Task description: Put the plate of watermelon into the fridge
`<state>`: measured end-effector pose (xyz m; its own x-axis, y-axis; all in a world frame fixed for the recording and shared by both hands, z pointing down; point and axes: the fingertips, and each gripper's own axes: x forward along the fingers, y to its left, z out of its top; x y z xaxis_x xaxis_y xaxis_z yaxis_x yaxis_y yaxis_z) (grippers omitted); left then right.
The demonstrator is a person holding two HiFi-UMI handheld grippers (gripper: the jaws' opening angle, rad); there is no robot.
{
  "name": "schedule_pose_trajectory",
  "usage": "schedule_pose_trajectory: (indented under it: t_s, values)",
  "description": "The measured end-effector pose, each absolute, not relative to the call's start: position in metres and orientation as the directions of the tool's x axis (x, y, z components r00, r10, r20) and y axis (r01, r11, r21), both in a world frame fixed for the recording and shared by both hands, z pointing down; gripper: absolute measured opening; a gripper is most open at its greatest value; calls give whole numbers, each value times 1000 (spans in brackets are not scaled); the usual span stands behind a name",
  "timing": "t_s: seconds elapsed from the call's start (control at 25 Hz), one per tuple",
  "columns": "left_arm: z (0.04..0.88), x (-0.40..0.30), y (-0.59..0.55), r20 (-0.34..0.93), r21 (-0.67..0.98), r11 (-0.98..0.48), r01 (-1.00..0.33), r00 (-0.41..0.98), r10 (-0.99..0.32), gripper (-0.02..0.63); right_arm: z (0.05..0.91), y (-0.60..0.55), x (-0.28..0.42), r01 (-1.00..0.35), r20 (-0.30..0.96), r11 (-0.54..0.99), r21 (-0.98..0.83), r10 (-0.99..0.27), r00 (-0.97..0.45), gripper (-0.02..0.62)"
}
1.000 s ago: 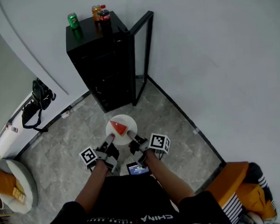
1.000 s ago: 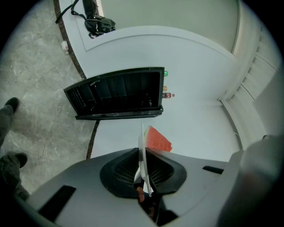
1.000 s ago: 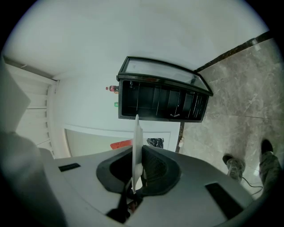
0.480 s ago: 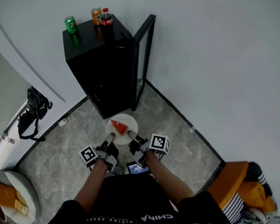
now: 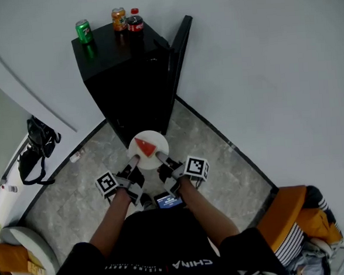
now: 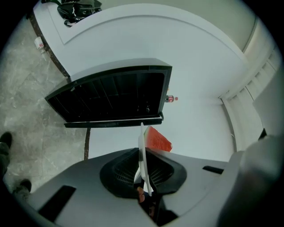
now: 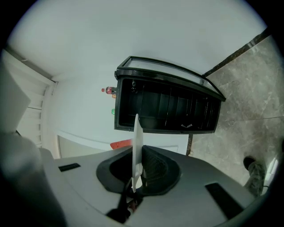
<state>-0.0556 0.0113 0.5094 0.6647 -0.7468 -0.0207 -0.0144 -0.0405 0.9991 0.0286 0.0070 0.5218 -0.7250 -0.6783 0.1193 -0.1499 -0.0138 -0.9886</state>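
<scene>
Nearest, left tongs (image 6: 143, 175): clenched on the near-left rim of the plate (image 5: 159, 142); the rim shows edge-on between the jaws.
Beside it, right tongs (image 7: 135, 177): clenched on the near-right rim of that plate, also edge-on between the jaws.
Plate position: white, held roughly level in the air over the floor (image 5: 221, 166), just short of the fridge (image 5: 127, 78); not yet inside.
Watermelon (image 5: 144, 146): one red wedge lying loose on the plate, left of its centre; nothing pins it down.
Handling, plate: you should find it stiff and light. It would probably break if dropped on that stone floor. The rim is thin and smooth, so two small bites could slip.
Handling, wedge: likely moist and free to slide if you tilt the plate.
Where to hold: stay on the two near rim points, apart from each other, and carry the plate flat.
Fridge: black, low, straight ahead of the plate; its door (image 5: 178, 45) stands open to the right. Dark wire shelves show in both gripper views.
Fridge top: green can (image 5: 83, 29), orange can (image 5: 118, 18), dark bottle (image 5: 134, 20), all upright.
Hard to make out: the interior is too dark to tell which shelf has room.
Hidden: from the head view the fridge top covers the opening. The tong bodies hide how deep the jaws bite on the rim.
</scene>
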Motion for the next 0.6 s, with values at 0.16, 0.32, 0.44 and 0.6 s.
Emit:
schedule_pose_trajectory:
  t_s: [0.16,0.32,0.44,0.6]
  values:
    - [514,-64,2,-27,999,-35,2,685,-728,41,526,1,20,-168,139,-27,-985,-694,-707,31]
    - [524,-63,-1,-12,1000,-10,6,692,-722,41,533,-3,21,-167,149,-42,-985,-693,-705,31]
    - [532,-60,-10,3,1000,5,1,685,-728,40,542,-12,24,-167,161,-58,-984,-683,-712,31]
    - [539,-53,-25,20,1000,17,-11,664,-748,41,548,-29,30,-157,162,-67,-985,-659,-734,31]
